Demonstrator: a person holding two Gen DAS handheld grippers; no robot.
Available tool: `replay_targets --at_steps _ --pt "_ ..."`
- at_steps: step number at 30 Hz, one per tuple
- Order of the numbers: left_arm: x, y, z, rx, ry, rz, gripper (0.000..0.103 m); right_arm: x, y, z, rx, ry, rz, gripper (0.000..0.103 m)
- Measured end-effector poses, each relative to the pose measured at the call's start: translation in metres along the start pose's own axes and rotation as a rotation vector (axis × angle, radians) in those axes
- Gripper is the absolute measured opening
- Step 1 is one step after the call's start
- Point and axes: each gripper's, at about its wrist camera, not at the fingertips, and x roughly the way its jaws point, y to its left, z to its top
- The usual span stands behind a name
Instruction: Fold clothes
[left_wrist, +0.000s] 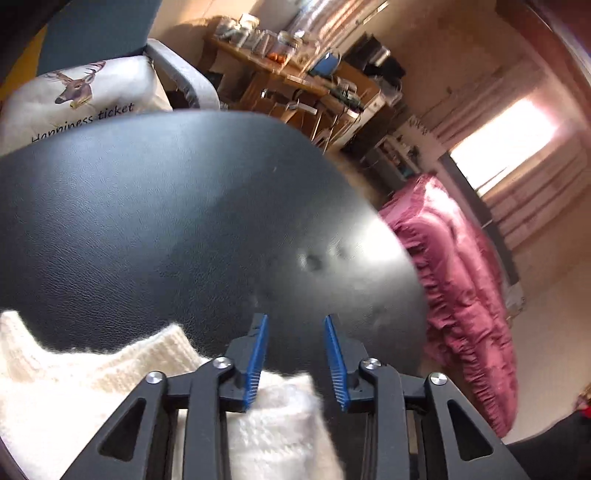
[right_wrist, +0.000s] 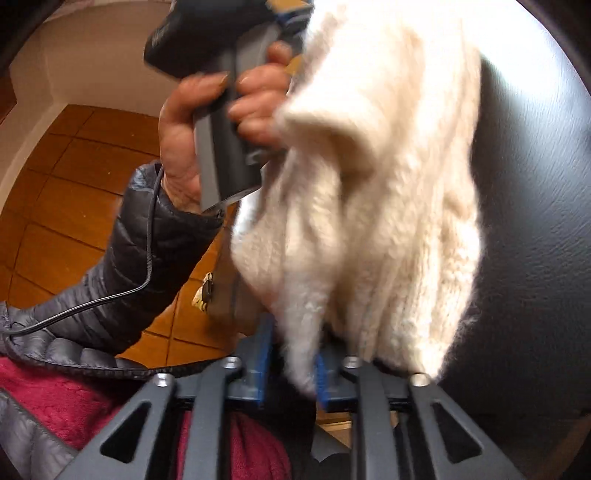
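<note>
Sunlight comes through a bright window (left_wrist: 506, 144) at the far side of a room, and a bed with a pink frilly cover (left_wrist: 454, 288) sits under it. Near the back wall a wooden shelf (left_wrist: 295, 77) is crowded with jars and small things. The floor (right_wrist: 85, 173) is made of brown wooden tiles.

Closer in, a big round black table (left_wrist: 184, 206) fills most of the left view. Behind it stands a chair with a white cushion (left_wrist: 74, 99) that has a deer picture on it.

A fluffy white sweater (right_wrist: 388, 184) is the thing being folded. Part of it lies on the near edge of the table, and part of it is lifted up in a bunch above the table — it looks blurry.

A hand (right_wrist: 207, 122) in a dark puffy sleeve (right_wrist: 147, 236) holds the handle of the left tool, with a thin black cord running along the sleeve.

The left tongs (left_wrist: 298, 363) are wide apart with blue pads (left_wrist: 258, 354) showing. They hold nothing; the sweater lies under and just behind them.

The right tongs (right_wrist: 290, 363) have the sweater's lower edge hanging down between the blue pads. They look partly closed on it, but the blur and the wool hide the tips, so I cannot tell if they really pinch it.
</note>
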Motion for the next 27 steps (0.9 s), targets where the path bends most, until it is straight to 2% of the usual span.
replay_targets --at_steps 3,7,9,10,13,16,18,19,22,24,27 --pt "-0.051 -0.002 -0.001 0.026 -0.063 0.002 0.043 -0.027 0.028 0.006 -0.091 -0.044 -0.131 0.028" --pt "-0.124 0.007 -0.02 0.064 -0.146 0.058 0.054 -0.037 0.081 0.026 -0.328 -0.14 -0.456 0.029" --pt "-0.154 0.015 -0.039 0.092 -0.179 0.142 0.058 -0.021 0.101 0.039 -0.437 -0.143 -0.601 0.029" --pt "-0.167 0.018 -0.048 0.103 -0.192 0.187 0.058 -0.011 0.109 0.046 -0.481 -0.141 -0.651 0.029" --pt "-0.19 0.034 -0.078 0.093 -0.202 0.214 0.058 0.019 0.114 0.058 -0.565 -0.082 -0.733 0.029" --pt "-0.197 0.045 -0.111 0.104 -0.192 0.223 0.058 0.034 0.099 0.058 -0.518 0.012 -0.861 0.029" --pt "-0.187 0.049 -0.135 0.11 -0.146 0.214 0.058 0.04 0.075 0.065 -0.42 0.039 -0.865 0.029" --pt "-0.176 0.052 -0.149 0.105 -0.102 0.207 0.058 0.032 0.066 0.066 -0.385 0.001 -0.823 0.029" --pt "-0.145 0.06 -0.19 0.149 -0.029 0.278 0.058 0.006 0.045 0.056 -0.279 -0.117 -0.695 0.028" --pt "-0.147 0.07 -0.201 0.081 -0.063 0.236 0.058 0.003 0.037 0.056 -0.274 -0.15 -0.662 0.027" --pt "-0.161 0.076 -0.198 0.003 -0.108 0.193 0.057 0.005 0.046 0.049 -0.314 -0.139 -0.688 0.027"
